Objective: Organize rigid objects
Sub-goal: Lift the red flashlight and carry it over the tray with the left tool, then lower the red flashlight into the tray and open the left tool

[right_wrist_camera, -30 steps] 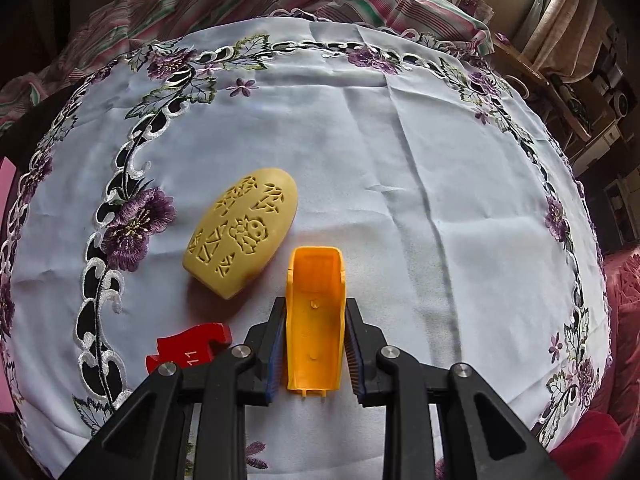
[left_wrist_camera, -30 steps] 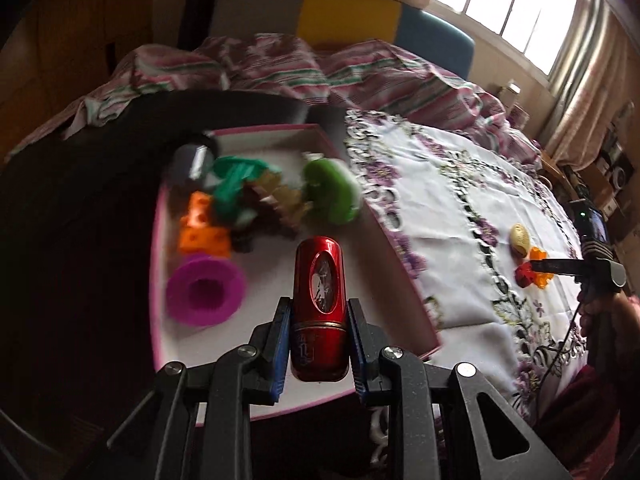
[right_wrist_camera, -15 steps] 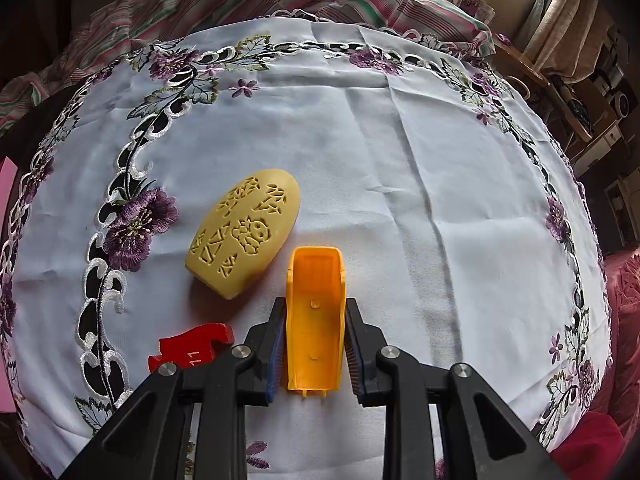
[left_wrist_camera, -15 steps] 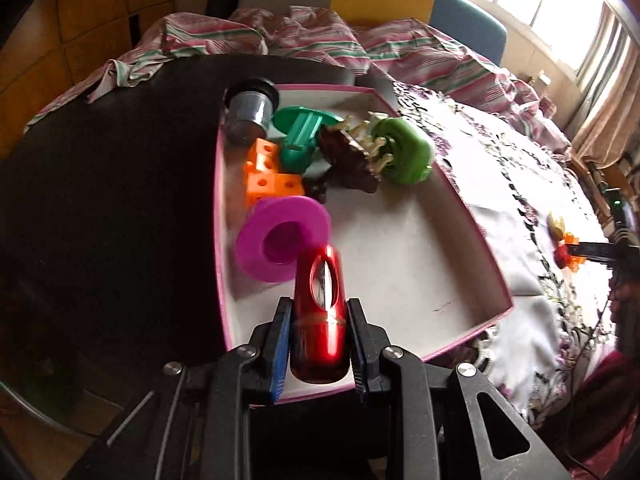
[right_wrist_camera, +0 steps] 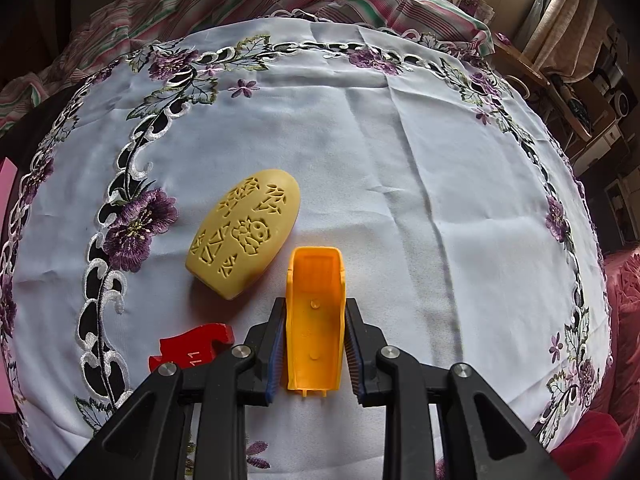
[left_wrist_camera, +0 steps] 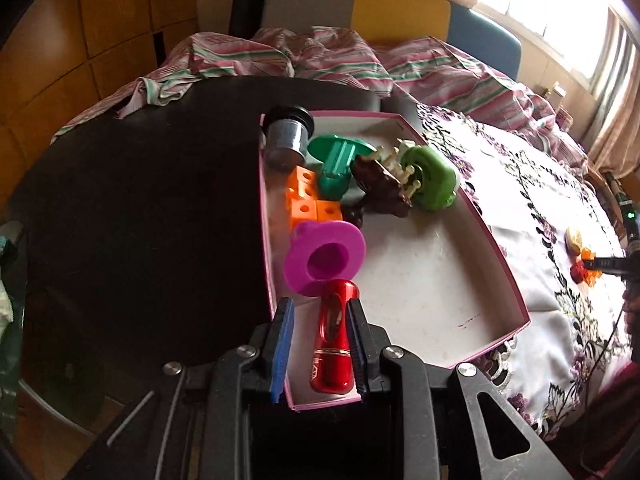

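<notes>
A shiny red canister lies in the near left corner of the pink-rimmed tray, just below a purple ring. My left gripper straddles it. The canister rests against the right pad, and a strip of tray floor shows between it and the left pad. My right gripper is shut on an orange plastic channel piece on the white cloth. A yellow carved oval lies just left of it, and a red puzzle piece sits by the left finger.
The far end of the tray holds a grey cylinder, a green peg, a brown spiky toy, a green wheel and orange blocks. Dark tabletop lies left of the tray, an embroidered tablecloth right, striped bedding behind.
My left gripper swung left and lower over the tray's near corner. The red canister now looks smaller and lower between the jaws, with a gap at the left pad. The right gripper stayed put.
</notes>
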